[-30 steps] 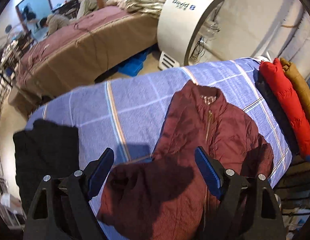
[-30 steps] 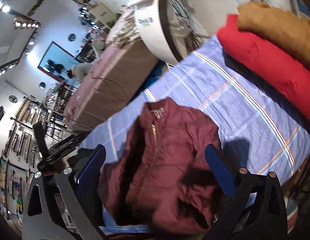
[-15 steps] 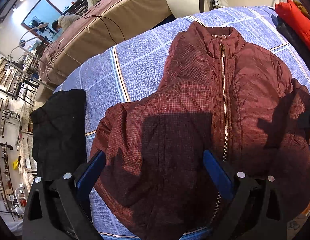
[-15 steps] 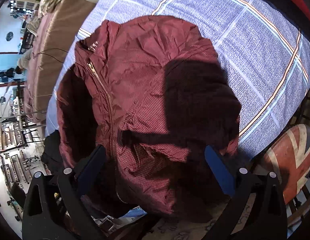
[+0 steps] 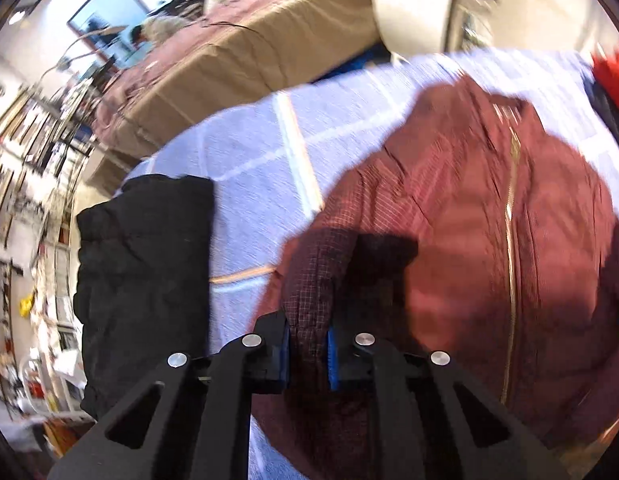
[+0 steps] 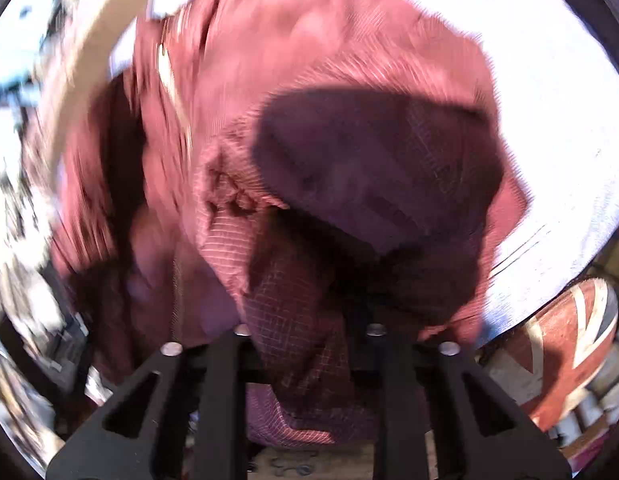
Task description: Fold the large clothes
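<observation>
Two tools grip the same maroon quilted jacket [image 5: 461,240], which lies zipped and face up on a worktop covered by a blue plaid sheet [image 5: 261,184]. From the left wrist camera, the left tool [image 5: 308,350] has its blue pads nearly closed on a bunched fold of the jacket's sleeve at the garment's near left edge. From the right wrist camera, the right tool [image 6: 305,344] has its fingers drawn close together with a raised fold of the jacket [image 6: 309,160] caught between them; the cloth drapes over the fingertips and hides them, and the picture is blurred. Just beside the left tool, a folded black garment [image 5: 141,288] rests on the sheet, apart from the jacket by a strip of bare plaid. A red garment [image 5: 611,76] shows at the far right edge of the worktop. Beyond the worktop stands a bed with a tan and pink cover [image 5: 249,52], and a white rounded machine [image 5: 413,4] rises near it. Below the worktop's edge on the right sits a stool with a Union Jack print [image 6: 565,352].
</observation>
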Action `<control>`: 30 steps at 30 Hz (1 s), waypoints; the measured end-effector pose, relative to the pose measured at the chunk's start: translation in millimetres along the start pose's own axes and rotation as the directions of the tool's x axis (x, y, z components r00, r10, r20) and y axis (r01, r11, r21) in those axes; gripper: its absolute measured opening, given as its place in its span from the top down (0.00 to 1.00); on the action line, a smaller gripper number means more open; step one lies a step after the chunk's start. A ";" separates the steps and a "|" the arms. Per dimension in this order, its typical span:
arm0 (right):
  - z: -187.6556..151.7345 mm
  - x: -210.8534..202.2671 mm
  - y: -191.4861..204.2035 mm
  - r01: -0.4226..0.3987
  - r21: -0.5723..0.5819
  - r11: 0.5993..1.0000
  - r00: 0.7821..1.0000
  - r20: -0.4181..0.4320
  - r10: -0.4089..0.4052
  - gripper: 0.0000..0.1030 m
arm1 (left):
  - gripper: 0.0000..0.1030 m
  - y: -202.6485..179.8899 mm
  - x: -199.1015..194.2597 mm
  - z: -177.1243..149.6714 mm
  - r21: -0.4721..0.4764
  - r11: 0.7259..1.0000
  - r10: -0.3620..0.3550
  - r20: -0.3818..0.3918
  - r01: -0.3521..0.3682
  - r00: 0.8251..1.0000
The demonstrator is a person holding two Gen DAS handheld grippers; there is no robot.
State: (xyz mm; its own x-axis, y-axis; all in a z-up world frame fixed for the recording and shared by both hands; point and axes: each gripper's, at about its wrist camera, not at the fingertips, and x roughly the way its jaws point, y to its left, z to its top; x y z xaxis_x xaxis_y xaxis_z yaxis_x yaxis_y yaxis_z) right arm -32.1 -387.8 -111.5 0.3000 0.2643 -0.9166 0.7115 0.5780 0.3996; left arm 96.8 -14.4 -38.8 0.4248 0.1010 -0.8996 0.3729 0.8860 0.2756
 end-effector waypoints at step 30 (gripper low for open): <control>142.5 -85.5 -35.6 0.028 -0.094 0.995 0.937 0.349 0.006 0.25 | 0.06 -14.7 5.2 -19.9 -0.257 0.957 -0.176 -0.136 0.136 0.975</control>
State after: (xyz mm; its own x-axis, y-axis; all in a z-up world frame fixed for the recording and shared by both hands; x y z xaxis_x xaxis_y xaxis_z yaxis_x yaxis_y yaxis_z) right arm 7.4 -541.0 -49.4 0.5075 -0.0179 -0.8615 0.6567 0.6553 0.3732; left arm 77.0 -17.9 -54.3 0.2363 0.0045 -0.9717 0.2026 0.9778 0.0538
